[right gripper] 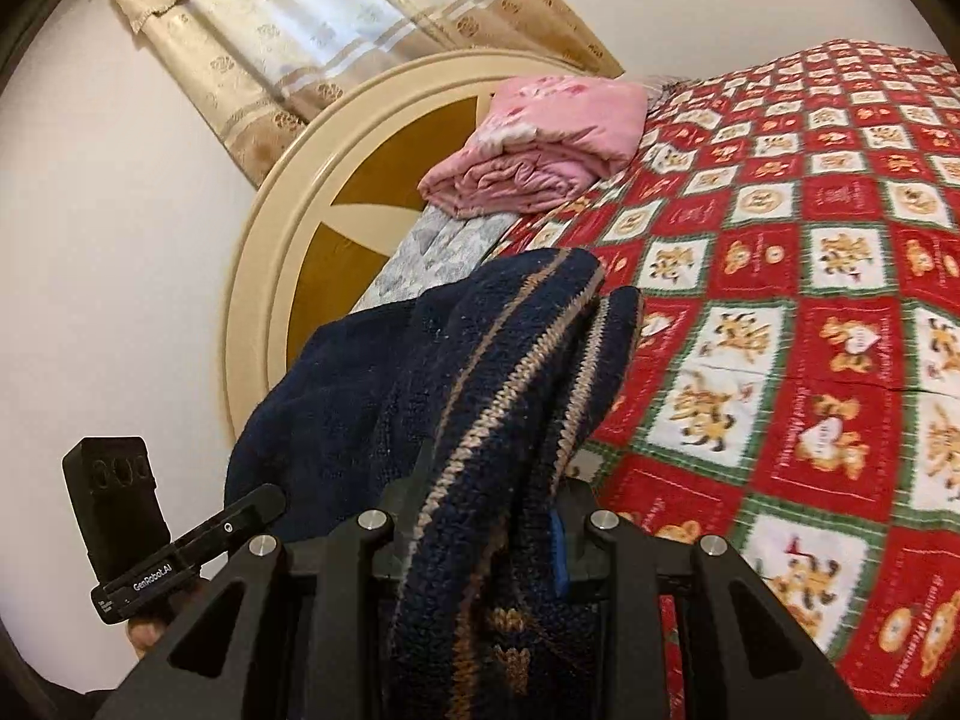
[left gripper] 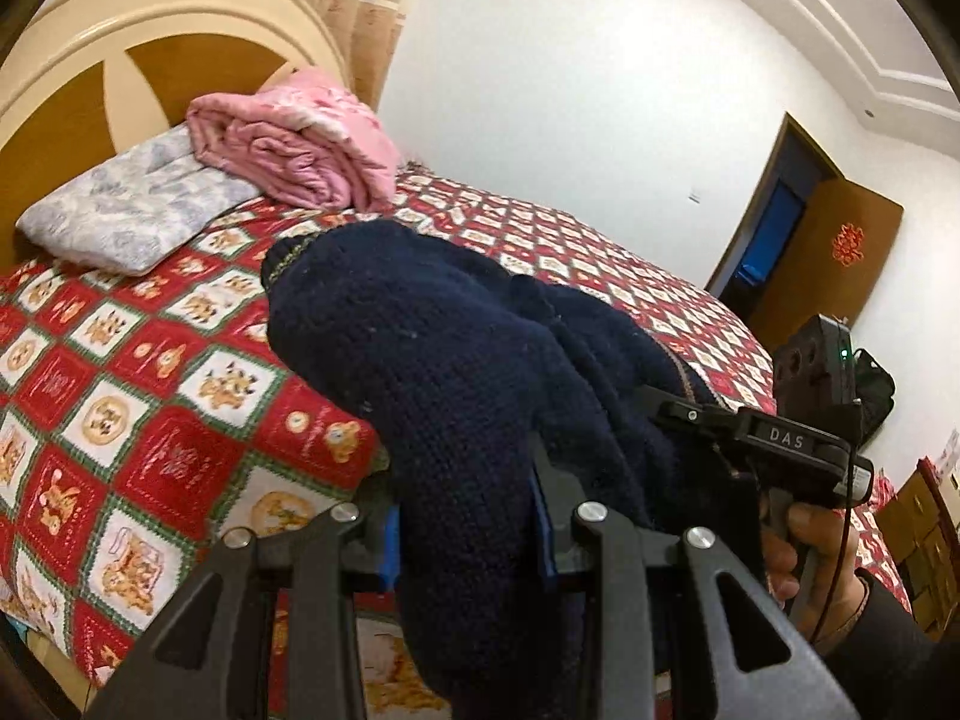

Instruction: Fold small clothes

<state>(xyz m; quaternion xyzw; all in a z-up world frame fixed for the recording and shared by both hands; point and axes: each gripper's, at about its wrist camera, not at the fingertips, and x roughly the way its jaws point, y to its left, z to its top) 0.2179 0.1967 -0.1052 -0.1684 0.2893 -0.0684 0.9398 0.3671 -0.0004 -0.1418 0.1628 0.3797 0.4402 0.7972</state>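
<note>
A dark navy knitted sweater (left gripper: 432, 372) with tan stripes is held up above the bed. My left gripper (left gripper: 465, 534) is shut on a thick fold of it, and the knit drapes over and between the fingers. My right gripper (right gripper: 480, 534) is shut on another part of the sweater (right gripper: 480, 396), where the tan-striped hem bunches between the fingers. The right gripper also shows in the left wrist view (left gripper: 756, 438), close to the right. The left gripper shows in the right wrist view (right gripper: 180, 552), low on the left. The fingertips are hidden by cloth.
The bed has a red, green and white bear-pattern quilt (left gripper: 120, 396) (right gripper: 810, 312). A folded pink blanket (left gripper: 300, 144) (right gripper: 540, 144) lies on a grey pillow (left gripper: 126, 210) by the round headboard (right gripper: 336, 192). A brown door (left gripper: 834, 258) stands open at right.
</note>
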